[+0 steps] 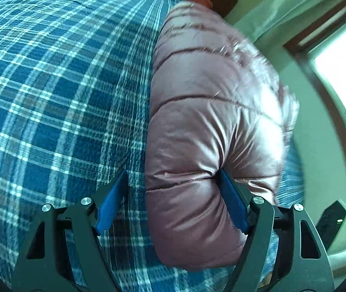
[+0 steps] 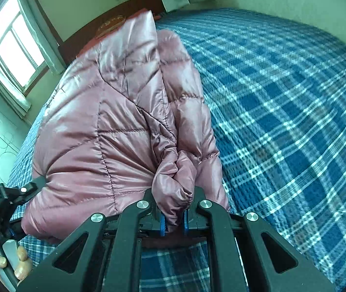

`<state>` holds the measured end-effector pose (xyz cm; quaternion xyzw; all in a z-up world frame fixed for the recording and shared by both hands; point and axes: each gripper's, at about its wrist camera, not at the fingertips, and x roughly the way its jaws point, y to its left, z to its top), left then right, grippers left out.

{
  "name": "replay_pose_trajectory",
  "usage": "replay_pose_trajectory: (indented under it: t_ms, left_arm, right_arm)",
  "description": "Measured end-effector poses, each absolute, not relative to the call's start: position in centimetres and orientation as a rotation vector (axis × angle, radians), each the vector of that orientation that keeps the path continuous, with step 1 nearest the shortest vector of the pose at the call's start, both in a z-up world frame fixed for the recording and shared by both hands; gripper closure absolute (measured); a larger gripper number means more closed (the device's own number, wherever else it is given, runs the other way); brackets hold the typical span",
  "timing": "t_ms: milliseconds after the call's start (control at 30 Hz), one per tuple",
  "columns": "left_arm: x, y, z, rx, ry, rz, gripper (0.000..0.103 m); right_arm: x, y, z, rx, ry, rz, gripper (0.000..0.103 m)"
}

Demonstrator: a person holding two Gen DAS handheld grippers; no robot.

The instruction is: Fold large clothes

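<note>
A shiny pink quilted puffer jacket point(image 1: 209, 112) lies on a bed with a blue plaid cover point(image 1: 51, 85). In the left wrist view my left gripper point(image 1: 173, 180) is open; its right pad presses into the jacket's puffy edge and its left pad hangs over the plaid cover. In the right wrist view my right gripper point(image 2: 174, 200) is shut on a bunched fold of the jacket point(image 2: 114, 121), near its lower edge. The left gripper point(image 2: 7, 199) also shows at the jacket's left side, held by a hand.
The plaid bed cover point(image 2: 282, 97) stretches wide to the right of the jacket. A dark wooden headboard point(image 2: 114, 17) and a reddish pillow sit at the far end. A window point(image 2: 12, 41) is in the left wall; another window point(image 1: 343, 60) shows at right.
</note>
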<state>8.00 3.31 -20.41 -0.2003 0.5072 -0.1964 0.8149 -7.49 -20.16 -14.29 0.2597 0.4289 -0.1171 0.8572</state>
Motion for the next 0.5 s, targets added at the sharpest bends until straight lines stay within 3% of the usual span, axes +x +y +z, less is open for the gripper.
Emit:
replay_pose_trajectory:
  t_ms: [233, 300, 367, 433, 500]
  left_arm:
    - [8.1, 3.8, -19.6, -0.41, 1.044, -0.449, 0.028]
    - [8.0, 4.8, -18.8, -0.434, 1.024, -0.451, 0.028]
    - [8.1, 5.5, -17.9, -0.45, 0.991, -0.455, 0.025]
    - [8.8, 6.0, -17.5, -0.472, 0.974, -0.466, 0.023]
    - [9.9, 6.2, -17.4, -0.498, 0.984, -0.466, 0.023]
  right_arm:
    - [-7.3, -21.0, -13.9, 0.6, 0.894, -0.189, 0.089]
    - [-7.5, -21.6, -13.1, 0.598, 0.91, -0.173, 0.076]
    - [-8.0, -22.2, -11.7, 0.579, 0.903, -0.196, 0.044]
    - [-8.2, -22.8, -10.0, 0.553, 0.863, -0.229, 0.036]
    - [-7.1, -23.3, -8.7, 0.542, 0.839, -0.22, 0.036]
